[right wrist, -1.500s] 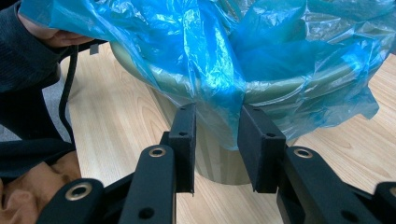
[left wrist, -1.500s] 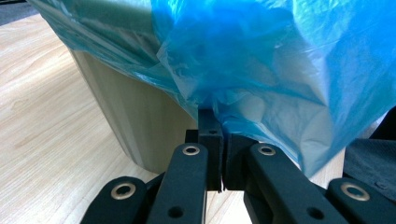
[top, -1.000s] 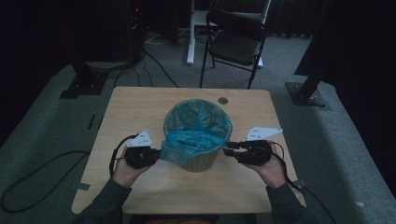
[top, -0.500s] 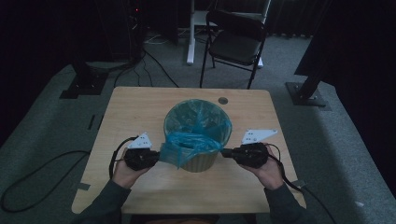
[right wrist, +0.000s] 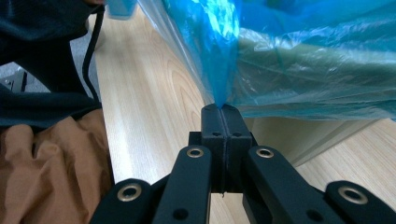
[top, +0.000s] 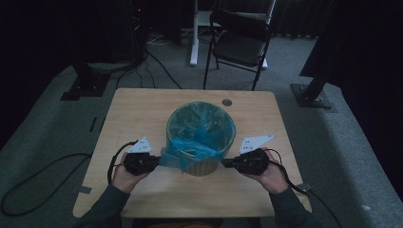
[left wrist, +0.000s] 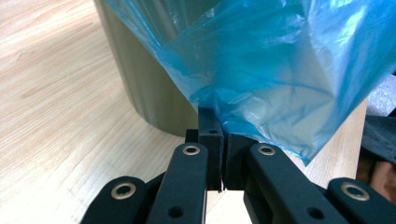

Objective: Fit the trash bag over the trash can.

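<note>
Right hand-held gripper [right wrist: 221, 109] has just clamped shut on the blue bag [top: 197, 142] — left hand-held gripper [left wrist: 219, 135] grips it too, lower centre — ready to pull it over the bin [top: 204, 166].

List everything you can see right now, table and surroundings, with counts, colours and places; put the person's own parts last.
bin: one, olive-grey, round, centre of the table toward the near edge.
bin liner: one, translucent blue, inside the bin, folded over the rim, pulled out at both sides.
table: one, light wood, a round cable hole at its far edge.
folding chair: one, black, on the floor beyond the table.
stand bases: two, dark, floor at left and right.
floor cables: several, black, grey carpet.
left gripper: one, black, shut on the liner's left edge.
right gripper: one, black, shut on the liner's right edge.
hands: two, holding the grippers.
</note>
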{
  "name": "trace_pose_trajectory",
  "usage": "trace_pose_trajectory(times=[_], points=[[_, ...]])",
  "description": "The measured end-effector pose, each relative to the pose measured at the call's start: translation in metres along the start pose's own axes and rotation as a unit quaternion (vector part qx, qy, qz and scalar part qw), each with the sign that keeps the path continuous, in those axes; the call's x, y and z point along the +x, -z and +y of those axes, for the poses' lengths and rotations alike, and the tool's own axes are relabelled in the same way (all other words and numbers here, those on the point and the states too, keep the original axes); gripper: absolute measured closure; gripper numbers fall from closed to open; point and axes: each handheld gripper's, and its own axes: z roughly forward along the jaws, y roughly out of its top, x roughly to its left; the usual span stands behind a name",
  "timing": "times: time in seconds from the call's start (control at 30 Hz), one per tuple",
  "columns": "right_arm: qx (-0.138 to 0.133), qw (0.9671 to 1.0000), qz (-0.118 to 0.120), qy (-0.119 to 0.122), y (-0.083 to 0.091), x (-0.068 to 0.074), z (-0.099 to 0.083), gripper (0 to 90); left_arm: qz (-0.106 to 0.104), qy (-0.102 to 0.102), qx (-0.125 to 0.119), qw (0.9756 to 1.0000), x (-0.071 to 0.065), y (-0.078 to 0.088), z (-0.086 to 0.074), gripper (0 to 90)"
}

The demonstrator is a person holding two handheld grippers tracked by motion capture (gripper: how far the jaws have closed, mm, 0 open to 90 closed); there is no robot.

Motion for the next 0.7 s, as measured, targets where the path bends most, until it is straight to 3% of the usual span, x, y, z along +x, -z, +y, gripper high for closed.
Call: trace_pose_trajectory(times=[0.37,0.6,0.7], points=[[-0.002,0.9999,0.010,0.007,-0.002,0.002,0.000,90.0,0.014,0.030,0.019,0.9993,0.014,-0.004,-0.008,89.0],[0.017,0.9998,-0.004,0.003,-0.004,-0.003,-0.001,90.0,0.005,0.013,0.024,0.9996,0.006,-0.009,-0.007,88.7],[0.026,0.9994,-0.012,-0.017,-0.006,-0.011,-0.007,90.0,0.001,0.006,0.030,0.9995,0.003,-0.013,-0.006,87.7]])
